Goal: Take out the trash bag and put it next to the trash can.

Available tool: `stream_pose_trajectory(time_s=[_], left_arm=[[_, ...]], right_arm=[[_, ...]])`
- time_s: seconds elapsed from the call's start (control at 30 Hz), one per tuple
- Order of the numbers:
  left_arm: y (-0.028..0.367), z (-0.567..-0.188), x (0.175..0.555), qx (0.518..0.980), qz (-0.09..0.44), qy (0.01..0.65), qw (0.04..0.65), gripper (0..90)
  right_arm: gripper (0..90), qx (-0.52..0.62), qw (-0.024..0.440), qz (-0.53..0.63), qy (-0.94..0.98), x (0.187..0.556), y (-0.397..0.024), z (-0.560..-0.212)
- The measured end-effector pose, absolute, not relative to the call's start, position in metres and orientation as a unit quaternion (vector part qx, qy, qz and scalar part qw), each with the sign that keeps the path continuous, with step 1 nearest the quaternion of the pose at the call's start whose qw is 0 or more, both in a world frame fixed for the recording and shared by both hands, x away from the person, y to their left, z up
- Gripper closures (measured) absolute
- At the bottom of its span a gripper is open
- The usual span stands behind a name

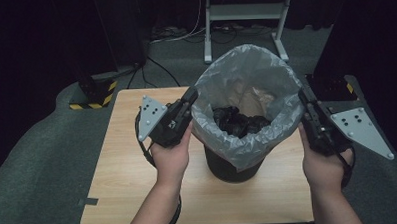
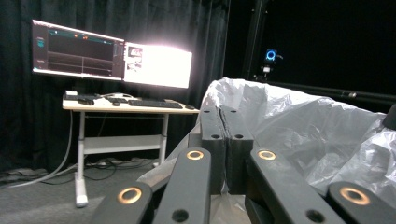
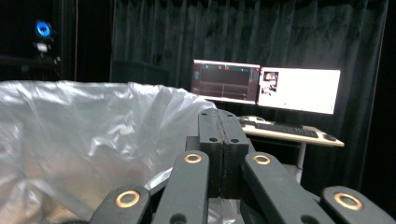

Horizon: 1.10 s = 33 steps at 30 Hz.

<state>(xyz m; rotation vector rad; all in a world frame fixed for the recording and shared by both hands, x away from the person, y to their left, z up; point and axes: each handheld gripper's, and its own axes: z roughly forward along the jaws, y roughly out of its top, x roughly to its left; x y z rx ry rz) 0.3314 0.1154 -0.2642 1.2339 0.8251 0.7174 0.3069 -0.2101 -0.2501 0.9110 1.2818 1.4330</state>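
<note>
While the table [image 1: 139,194] was viewed from above, a black bin [image 1: 233,167] lined with a translucent bag [image 1: 245,85] was seen near its right edge, dark crumpled material [image 1: 239,121] lying inside. The left gripper [image 1: 192,95] and right gripper [image 1: 302,95] were held at opposite sides of the bag's rim.

In the left gripper view, the jaws were seen pressed together, with the bag's [image 2: 299,126] edge seemingly pinched between them.

In the right gripper view, the jaws were likewise closed against the bag [image 3: 88,135]; monitors [image 3: 266,86] were lit behind.
</note>
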Motion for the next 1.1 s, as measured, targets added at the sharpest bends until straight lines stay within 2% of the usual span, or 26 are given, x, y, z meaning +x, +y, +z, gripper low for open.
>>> stream_pose_trajectory(time_s=[0.2,0.37,0.67,1.1], left_arm=[[0.119,-0.267,0.326,0.553,0.315,0.368,0.678,89.0],[0.118,-0.268,0.319,0.567,0.308,0.355,0.676,88.9],[0.120,-0.285,0.321,0.575,0.295,0.361,0.672,88.8],[0.128,-0.294,0.317,0.602,0.273,0.345,0.666,88.5]], right_arm=[[89.6,0.361,0.496,0.589,0.526,0.298,-0.201,-0.242],[89.5,0.338,0.524,0.576,0.529,0.291,-0.184,-0.241],[89.7,0.320,0.503,0.602,0.532,0.275,-0.145,-0.249],[89.8,0.264,0.494,0.590,0.582,0.266,-0.061,-0.277]])
